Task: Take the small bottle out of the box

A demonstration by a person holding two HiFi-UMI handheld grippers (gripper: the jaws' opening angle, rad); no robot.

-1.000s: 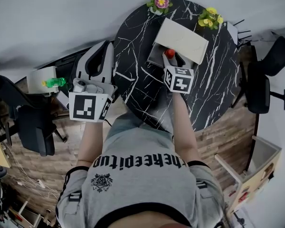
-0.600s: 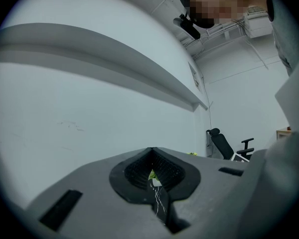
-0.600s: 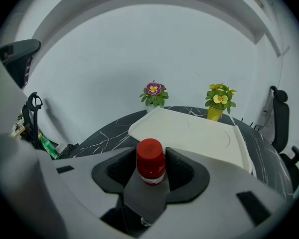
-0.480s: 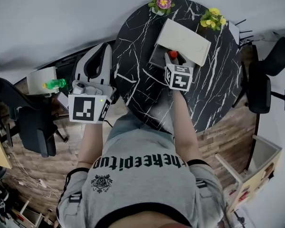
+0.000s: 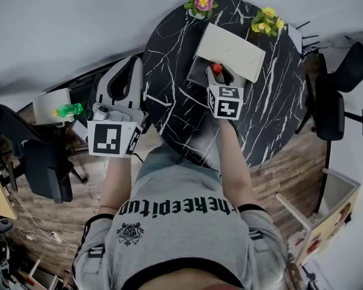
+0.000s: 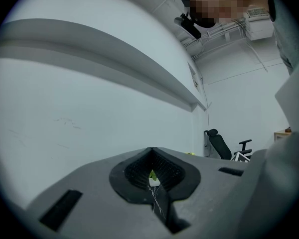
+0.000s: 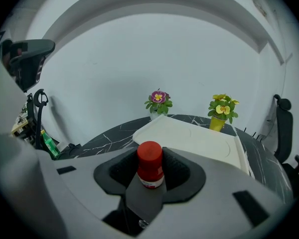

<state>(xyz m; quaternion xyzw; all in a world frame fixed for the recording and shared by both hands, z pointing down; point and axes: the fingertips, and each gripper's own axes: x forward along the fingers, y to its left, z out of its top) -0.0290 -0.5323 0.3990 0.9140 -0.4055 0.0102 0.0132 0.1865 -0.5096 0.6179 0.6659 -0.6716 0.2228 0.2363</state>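
The small bottle (image 5: 216, 68) has a red cap and stands in the open white box (image 5: 201, 76), whose lid (image 5: 230, 50) leans back behind it. My right gripper (image 5: 219, 76) reaches into the box from the near side. In the right gripper view the bottle (image 7: 150, 159) stands upright between the dark pads (image 7: 120, 171), which are closing and lie against both its sides with no gap showing. My left gripper (image 5: 134, 62) hangs off the table's left edge, shut and empty, and the left gripper view shows its tips (image 6: 153, 177) meeting.
The box sits on a round black marble table (image 5: 272, 101). A purple flower pot (image 5: 200, 3) and a yellow one (image 5: 267, 22) stand at its far rim. A green bottle (image 5: 67, 109) lies off to the left. Office chairs (image 5: 330, 110) stand on the right.
My right gripper has edged forward into the box around the bottle. The left gripper has stayed in place.
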